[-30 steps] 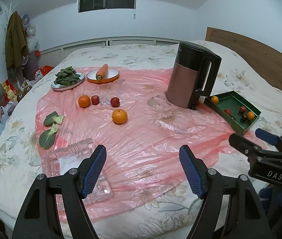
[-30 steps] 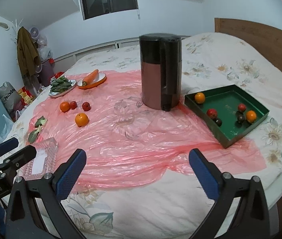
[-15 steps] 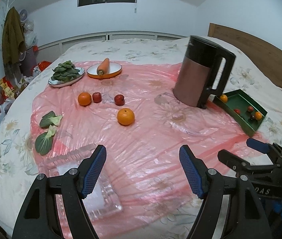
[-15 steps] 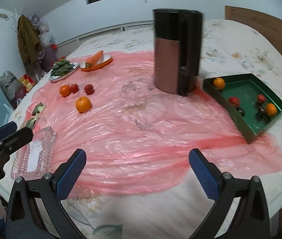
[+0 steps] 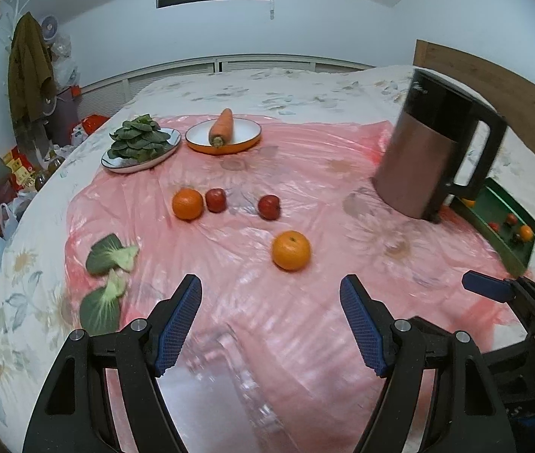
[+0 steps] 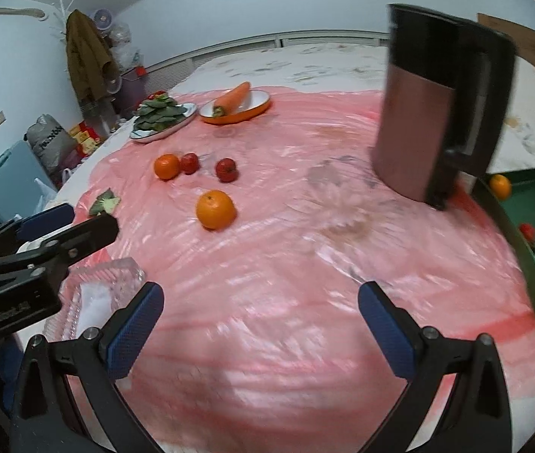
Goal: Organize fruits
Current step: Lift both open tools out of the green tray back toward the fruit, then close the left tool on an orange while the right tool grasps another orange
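On the bed, seen from the left wrist camera, a pink plastic sheet [image 5: 305, 321] covers the floral bedspread, and the left gripper [image 5: 270, 302] hangs over its near part with its jaws apart and nothing between them. Just ahead lies a loose orange [image 5: 291, 250]; beyond it sit a second orange [image 5: 187, 203] touching a small red fruit [image 5: 216, 199], and another red fruit [image 5: 269, 207] a little to the right. Two bok choy leaves [image 5: 107, 275] lie at the left, a clear glass dish [image 5: 222, 389] sits under the gripper, and a plate of greens [image 5: 139, 144] and a carrot [image 5: 222, 127] on a plate stand farther off. A brown kettle [image 5: 424, 158] half hides the green tray [image 5: 501, 222] at the right, where some fruit already sits. From the right wrist camera, blurred, the right gripper [image 6: 260, 307] is likewise spread wide and empty, with the near orange [image 6: 216, 209] ahead and to its left and the green tray [image 6: 513, 234] close at its right. Four fruits seem left to gather. The near orange looks the natural first pick: centre the pads on its widest part, close gently since it can roll on the slick plastic, and carry it around the kettle, not over its handle, to the tray.
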A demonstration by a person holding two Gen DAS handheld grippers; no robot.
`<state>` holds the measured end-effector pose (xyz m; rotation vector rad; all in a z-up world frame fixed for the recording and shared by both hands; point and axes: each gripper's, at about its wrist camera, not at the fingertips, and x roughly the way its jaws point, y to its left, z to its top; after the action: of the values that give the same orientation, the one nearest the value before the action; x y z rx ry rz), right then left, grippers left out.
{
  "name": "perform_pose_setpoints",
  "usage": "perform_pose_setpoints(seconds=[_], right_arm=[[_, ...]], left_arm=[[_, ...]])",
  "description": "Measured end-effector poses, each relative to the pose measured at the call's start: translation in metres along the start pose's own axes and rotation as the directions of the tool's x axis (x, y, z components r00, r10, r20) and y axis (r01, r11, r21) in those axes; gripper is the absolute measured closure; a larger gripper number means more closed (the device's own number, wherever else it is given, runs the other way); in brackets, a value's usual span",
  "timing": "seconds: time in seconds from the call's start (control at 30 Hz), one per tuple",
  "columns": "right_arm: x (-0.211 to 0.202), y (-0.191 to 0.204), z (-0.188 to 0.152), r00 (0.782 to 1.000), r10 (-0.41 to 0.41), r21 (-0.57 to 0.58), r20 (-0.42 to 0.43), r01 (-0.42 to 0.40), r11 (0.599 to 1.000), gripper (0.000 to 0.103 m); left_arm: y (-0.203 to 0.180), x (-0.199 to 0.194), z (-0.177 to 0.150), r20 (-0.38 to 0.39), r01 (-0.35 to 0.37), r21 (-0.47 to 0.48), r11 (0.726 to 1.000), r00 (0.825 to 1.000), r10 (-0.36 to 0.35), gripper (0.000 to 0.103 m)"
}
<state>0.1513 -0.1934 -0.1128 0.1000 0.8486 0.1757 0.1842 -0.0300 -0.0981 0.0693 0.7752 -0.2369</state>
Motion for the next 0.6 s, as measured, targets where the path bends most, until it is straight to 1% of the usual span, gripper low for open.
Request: perform_pose_setpoints(seconds=[0.1,0.17,0.3,0.43,0.6], right_arm=[[0.016,0.008,0.01,1.0,0.026,-0.019,-0.013,-0.026,0.999,0.0],[0.027,0.013,0.016,0.999,0.045,-0.028,-0.026,-0.045,0.999,0.0],[0.051,0.022,0.03,0.995,0.088,-0.047,-0.039,-0.09,0.995,0.0],[0.073,0.027,0.04,0.993,0.111,-0.061,-0.05,-0.114,0.992,0.0],[0.1,0.029,0.053,0.99,0.123,-0.07,-0.065,-0.127,0.989,0.0]], left_arm=[[0.012,0.014,0.008,-0.008,-0.009,-0.003,1.0,1.0,0.009,0.033],[0.026,0.026,0.014,-0.021,-0.007,-0.021,1.0,1.0,0.007,0.033],[0.058,0.05,0.027,-0.043,-0.029,-0.063,0.998,0.999,0.026,0.033],[0.085,0.079,0.041,-0.066,-0.044,-0.076,0.996,0.997,0.039,0.033],[0.101,0.113,0.05,-0.101,-0.046,-0.074,0.996,0.994,0.038,0.033]])
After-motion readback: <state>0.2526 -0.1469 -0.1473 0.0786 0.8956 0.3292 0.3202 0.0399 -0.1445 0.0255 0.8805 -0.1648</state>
